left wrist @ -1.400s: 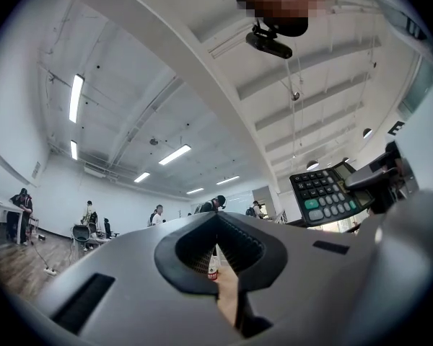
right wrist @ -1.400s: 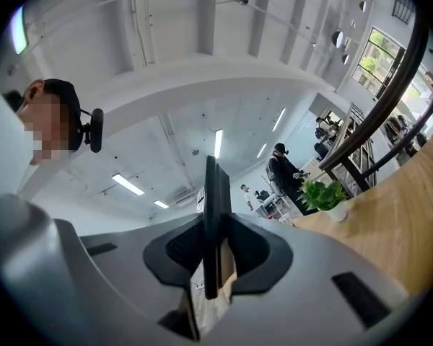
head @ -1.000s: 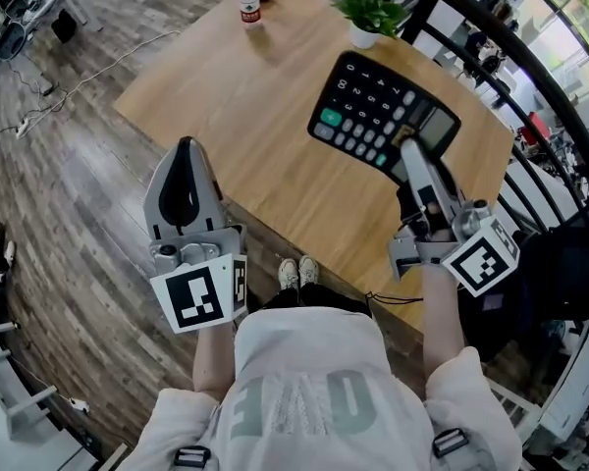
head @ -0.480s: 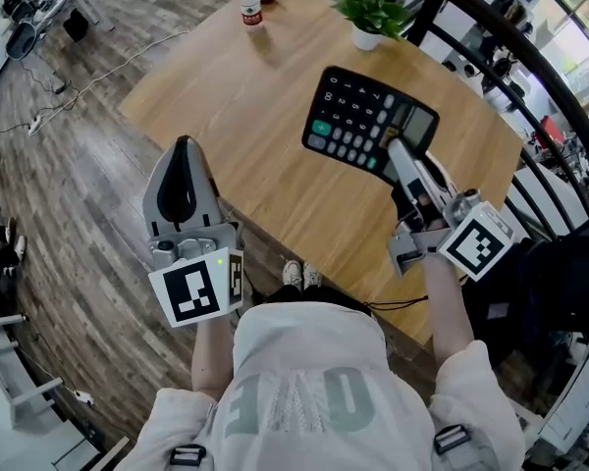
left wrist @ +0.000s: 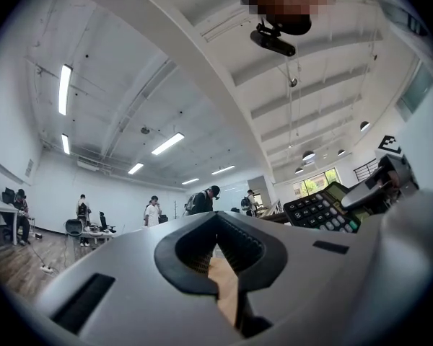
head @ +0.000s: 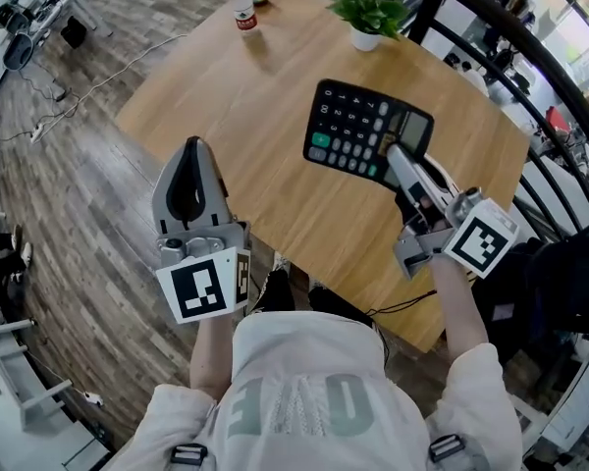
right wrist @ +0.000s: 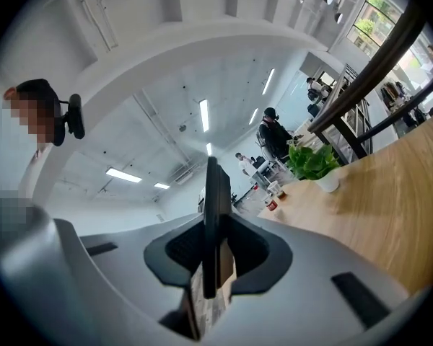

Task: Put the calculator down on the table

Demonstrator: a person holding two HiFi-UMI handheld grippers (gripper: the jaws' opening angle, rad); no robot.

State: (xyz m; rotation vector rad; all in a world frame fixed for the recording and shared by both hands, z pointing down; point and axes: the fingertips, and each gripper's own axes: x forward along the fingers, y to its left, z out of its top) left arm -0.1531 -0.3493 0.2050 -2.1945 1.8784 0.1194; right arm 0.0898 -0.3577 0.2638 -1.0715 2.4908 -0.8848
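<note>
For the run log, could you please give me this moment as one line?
right gripper: shut on calculator over table | left gripper: shut, empty | calculator: not yet released

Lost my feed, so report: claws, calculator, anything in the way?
Right claw shut on calculator, held over the table. Left claw shut, empty. Plant and bottle at far edge, clear of the drop.
</note>
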